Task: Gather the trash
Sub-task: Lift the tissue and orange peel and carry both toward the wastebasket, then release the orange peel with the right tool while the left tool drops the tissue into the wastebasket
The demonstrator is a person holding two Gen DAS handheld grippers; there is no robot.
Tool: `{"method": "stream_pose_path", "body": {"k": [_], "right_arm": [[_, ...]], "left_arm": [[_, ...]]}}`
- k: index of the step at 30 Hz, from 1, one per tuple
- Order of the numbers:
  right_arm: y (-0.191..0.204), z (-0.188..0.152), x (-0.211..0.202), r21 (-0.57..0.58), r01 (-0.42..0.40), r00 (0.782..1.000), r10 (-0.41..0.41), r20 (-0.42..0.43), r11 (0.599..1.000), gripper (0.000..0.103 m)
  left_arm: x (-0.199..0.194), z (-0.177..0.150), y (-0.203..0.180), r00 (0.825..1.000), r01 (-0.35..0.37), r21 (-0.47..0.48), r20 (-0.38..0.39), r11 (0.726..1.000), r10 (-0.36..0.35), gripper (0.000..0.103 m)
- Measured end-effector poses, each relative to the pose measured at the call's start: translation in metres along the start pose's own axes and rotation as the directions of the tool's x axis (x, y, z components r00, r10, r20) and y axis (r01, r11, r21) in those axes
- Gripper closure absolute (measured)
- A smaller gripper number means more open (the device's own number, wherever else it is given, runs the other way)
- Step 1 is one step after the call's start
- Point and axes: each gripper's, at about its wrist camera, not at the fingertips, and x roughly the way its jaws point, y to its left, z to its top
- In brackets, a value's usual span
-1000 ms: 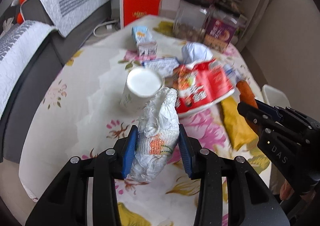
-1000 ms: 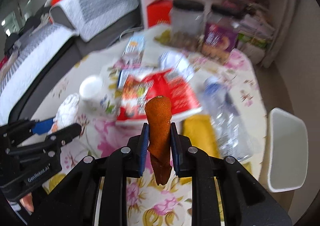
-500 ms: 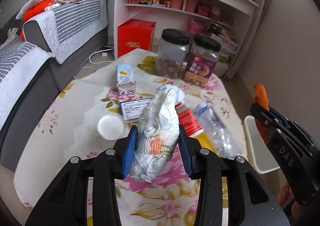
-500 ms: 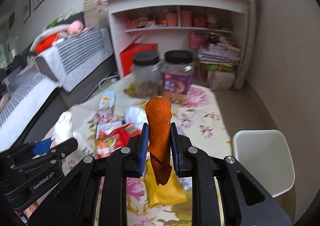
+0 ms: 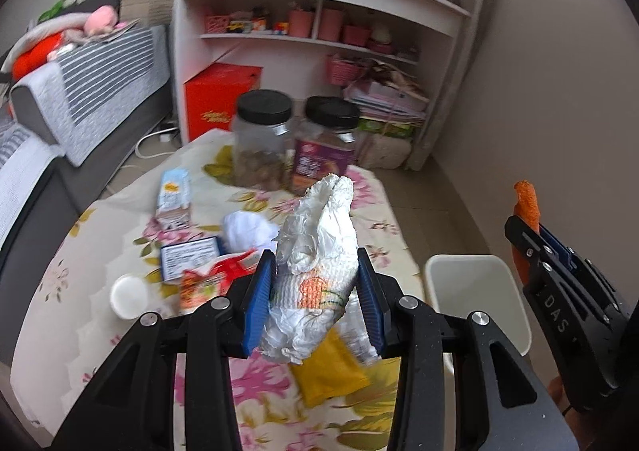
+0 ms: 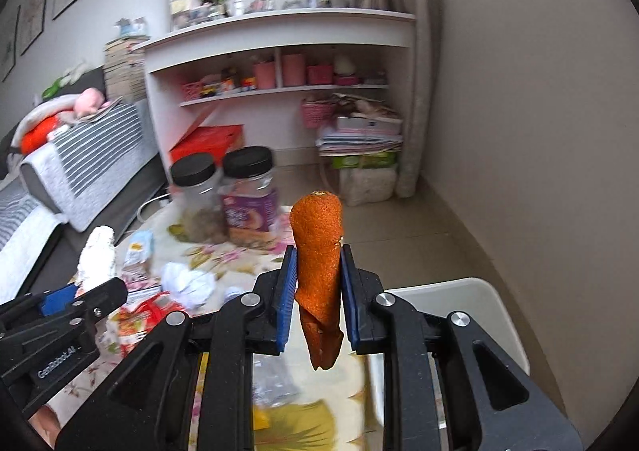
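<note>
Clamping crumpled wrapper [image 5: 315,271] in left hand-held gripper [image 5: 315,305], orange peel [image 6: 318,271] in right hand-held gripper [image 6: 318,293].

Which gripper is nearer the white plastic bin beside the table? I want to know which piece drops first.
Right. The right gripper, holding the orange peel, is at the white plastic bin's near rim. The left gripper, holding crumpled paper, is over the table's edge.

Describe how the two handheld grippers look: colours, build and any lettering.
Both the left gripper and the right gripper are matte black, with angular linkage arms, silver pivot screws and ribbed blue pads lining the jaws. Side on, the left one carries white "GenRobot.AI" lettering, the right one "DAS". No cables or sleeves show.
</note>
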Motion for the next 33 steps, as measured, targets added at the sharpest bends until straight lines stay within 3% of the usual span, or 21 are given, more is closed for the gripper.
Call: {"method": "stream_pose_path", "body": {"k": [6,13,15,18,24,33], "right_arm": [[-0.046,0.008,0.009,0.067,0.082,0.996,-0.08,-0.029,0.994,0.083],[-0.111,0.011,0.024,0.161,0.195,0.978,-0.178,-0.113,0.968,0.082],[-0.131,0.011,0.023,0.194,0.236,0.969,-0.214,-0.125,0.952,0.074],[-0.157,0.011,0.016,0.243,0.293,0.955,-0.27,-0.122,0.925,0.042],[-0.199,0.009,-0.005,0.346,0.37,0.929,-0.356,-0.105,0.862,0.026],[-0.24,0.002,-0.023,0.448,0.405,0.91,-0.398,-0.114,0.797,0.019]], "left_arm": [[0.011,0.005,-0.037,0.999,0.035,0.046,-0.011,0.998,-0.034,0.063],[0.026,0.006,-0.087,0.996,0.082,0.106,-0.035,0.991,-0.078,0.063],[0.031,0.006,-0.103,0.995,0.099,0.124,-0.043,0.987,-0.094,0.063],[0.038,0.006,-0.129,0.992,0.123,0.157,-0.058,0.98,-0.115,0.063],[0.053,0.0,-0.173,0.984,0.163,0.199,-0.102,0.966,-0.145,0.062],[0.069,-0.009,-0.218,0.978,0.182,0.249,-0.144,0.951,-0.15,0.061]]}}
